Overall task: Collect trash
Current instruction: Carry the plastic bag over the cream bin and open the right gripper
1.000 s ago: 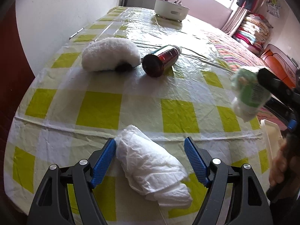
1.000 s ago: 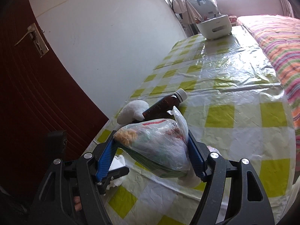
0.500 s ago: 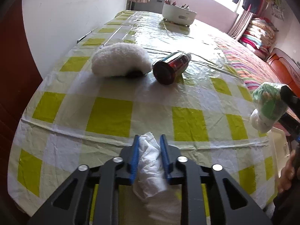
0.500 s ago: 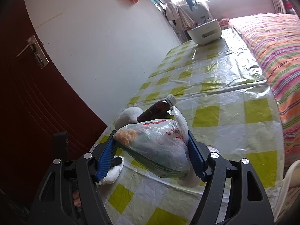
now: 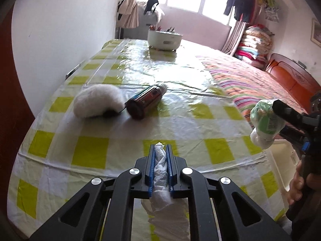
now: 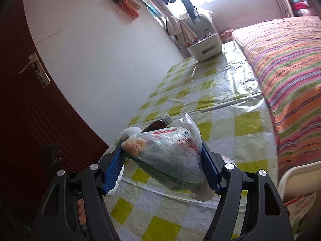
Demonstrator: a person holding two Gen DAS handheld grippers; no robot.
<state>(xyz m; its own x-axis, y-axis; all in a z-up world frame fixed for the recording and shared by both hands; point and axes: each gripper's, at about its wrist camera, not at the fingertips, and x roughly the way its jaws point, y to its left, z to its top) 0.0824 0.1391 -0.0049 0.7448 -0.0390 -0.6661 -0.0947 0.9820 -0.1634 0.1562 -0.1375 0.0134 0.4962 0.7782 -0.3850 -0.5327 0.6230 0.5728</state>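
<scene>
Two pieces of trash gripped, more left on the checked table.
Left gripper [image 5: 160, 168] pinches crumpled white tissue [image 5: 160, 172]; right gripper [image 6: 162, 168] clamps a clear plastic bag of scraps [image 6: 168, 156]; brown bottle [image 5: 145, 101] and white fluffy pad [image 5: 98, 103] remain.

A big table with a shiny yellow-and-white checked plastic cloth [image 5: 90, 154] fills the room. At its far end stands a round white pot [image 5: 164, 40]. Beside the table lies a striped, colourful bed cover [image 6: 291, 76]. A dark red door [image 6: 30, 104] is nearby.

**Hidden and Cut Off**

The brown bottle [image 6: 160, 123] shows only its cap and shoulder behind the plastic bag [image 6: 170, 160]. At four o'clock, the white bin [image 6: 297, 172] runs off the picture's edge; its contents cannot be told.
</scene>
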